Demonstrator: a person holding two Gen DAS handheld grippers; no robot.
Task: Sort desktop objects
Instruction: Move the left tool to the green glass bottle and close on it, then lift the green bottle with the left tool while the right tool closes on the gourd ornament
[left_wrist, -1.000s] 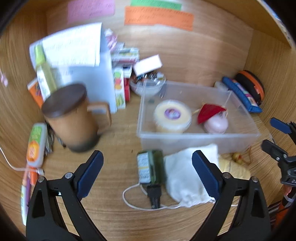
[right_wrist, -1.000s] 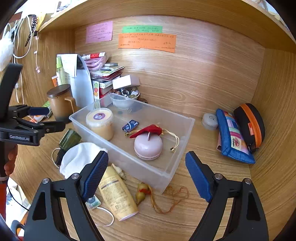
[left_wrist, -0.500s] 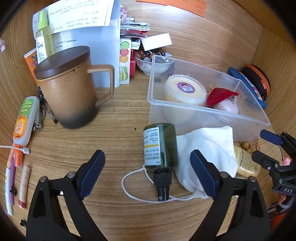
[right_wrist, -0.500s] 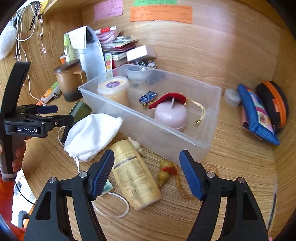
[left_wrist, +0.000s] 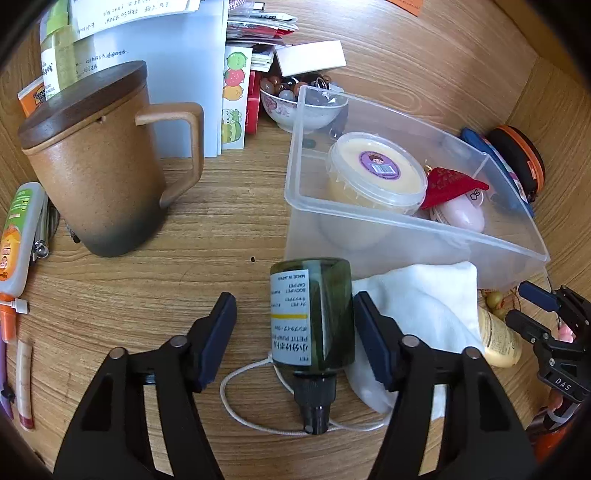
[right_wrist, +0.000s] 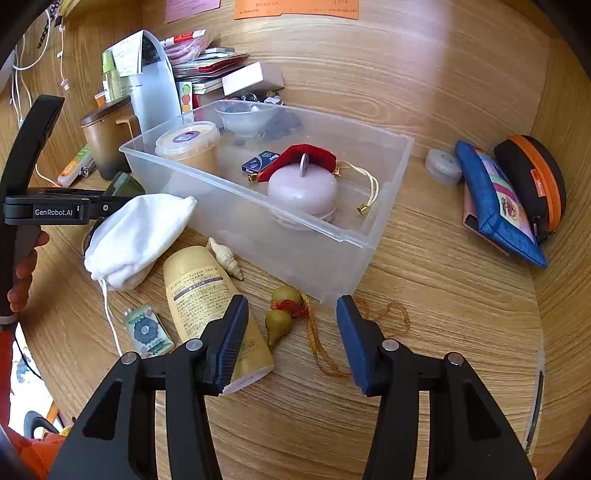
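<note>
A clear plastic bin (left_wrist: 413, 225) (right_wrist: 332, 236) holds a yellow tub, a pink round case with a red pouch, and a small blue packet. My left gripper (left_wrist: 295, 325) is open, its fingers on either side of a dark green pump bottle (left_wrist: 314, 317) lying on the desk beside a white cloth pouch (left_wrist: 417, 314) (right_wrist: 136, 229). My right gripper (right_wrist: 291, 328) is open just above a small gourd charm (right_wrist: 282, 310) with an orange cord, next to a yellow tube (right_wrist: 207, 299) and a seashell (right_wrist: 225, 258).
A brown lidded mug (left_wrist: 92, 170) stands left of the bin, with papers, books and a bowl of beads (left_wrist: 295, 99) behind. Pens and a tube (left_wrist: 16, 236) lie far left. Blue and orange pouches (right_wrist: 509, 199) lean at the right wall. A small floral packet (right_wrist: 147, 332) lies near the tube.
Both grippers have moved down and forward. The left now straddles the green bottle and the right hovers over the gourd charm, each with a narrower opening than before.
</note>
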